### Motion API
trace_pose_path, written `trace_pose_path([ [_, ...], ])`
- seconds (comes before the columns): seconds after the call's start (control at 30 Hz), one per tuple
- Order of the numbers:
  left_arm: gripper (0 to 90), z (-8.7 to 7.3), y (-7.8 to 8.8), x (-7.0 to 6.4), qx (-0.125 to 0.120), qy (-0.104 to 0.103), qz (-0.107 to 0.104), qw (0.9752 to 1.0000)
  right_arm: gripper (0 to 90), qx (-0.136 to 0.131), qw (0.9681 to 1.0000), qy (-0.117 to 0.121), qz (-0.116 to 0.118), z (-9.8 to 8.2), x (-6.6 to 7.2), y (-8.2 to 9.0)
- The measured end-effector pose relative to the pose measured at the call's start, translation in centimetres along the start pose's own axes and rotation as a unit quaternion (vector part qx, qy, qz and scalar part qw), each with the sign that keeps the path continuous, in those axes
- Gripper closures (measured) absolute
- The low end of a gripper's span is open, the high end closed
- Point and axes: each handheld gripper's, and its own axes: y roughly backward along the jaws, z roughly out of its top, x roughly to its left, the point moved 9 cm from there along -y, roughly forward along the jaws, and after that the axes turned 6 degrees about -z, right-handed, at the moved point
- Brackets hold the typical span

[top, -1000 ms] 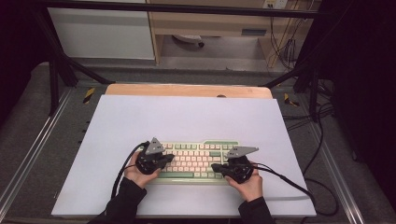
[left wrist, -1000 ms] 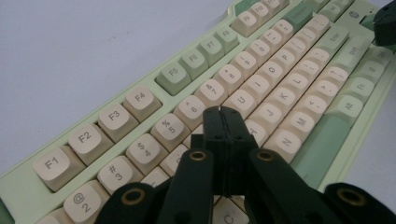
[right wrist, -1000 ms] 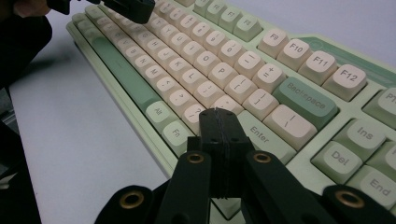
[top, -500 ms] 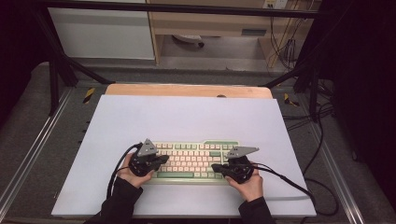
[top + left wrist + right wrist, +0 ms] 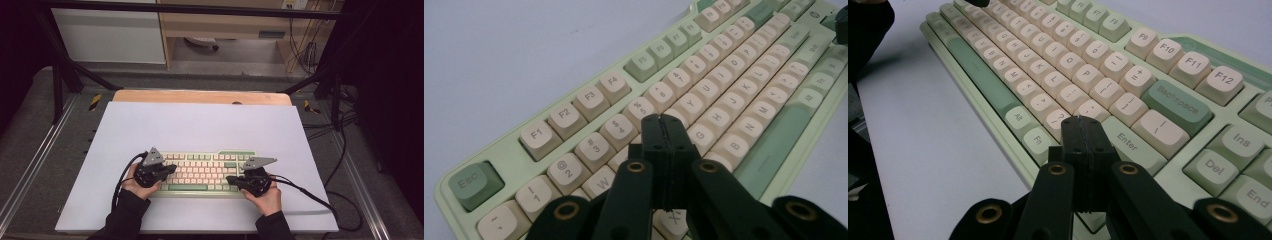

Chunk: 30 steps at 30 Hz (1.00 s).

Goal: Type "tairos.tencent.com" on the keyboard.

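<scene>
A pale green keyboard (image 5: 205, 170) with cream keys lies on the white mat, near its front edge. My left gripper (image 5: 172, 170) is over the keyboard's left end, pointing right. In the left gripper view its jaws (image 5: 664, 122) are shut with nothing between them, just above the upper letter row of the keyboard (image 5: 724, 65). My right gripper (image 5: 231, 179) is over the right end, pointing left. In the right gripper view it (image 5: 1083, 122) is shut and empty, low over the keys left of Enter on the keyboard (image 5: 1058, 60).
The white mat (image 5: 200, 125) covers a wooden board (image 5: 200, 96) on a metal-framed table. A black cable (image 5: 320, 200) trails right from the right gripper across the mat. A dark sleeve (image 5: 868, 30) shows at the far end of the keyboard.
My left gripper has shifted a little to the left over the keyboard. The right gripper has stayed put.
</scene>
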Motion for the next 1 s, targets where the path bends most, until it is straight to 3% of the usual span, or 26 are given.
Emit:
trace_pose_path([
  [0.43,89.8,-0.51,-0.38,1.01,0.004,0.009,0.013,0.9999,90.0,0.002,1.0,0.0,0.0,-0.08,0.01,-0.11],
  [1.0,89.8,-0.78,-0.73,1.08,0.008,0.009,0.013,0.9998,90.0,0.002,1.0,0.002,0.001,-0.06,-0.02,-0.05],
])
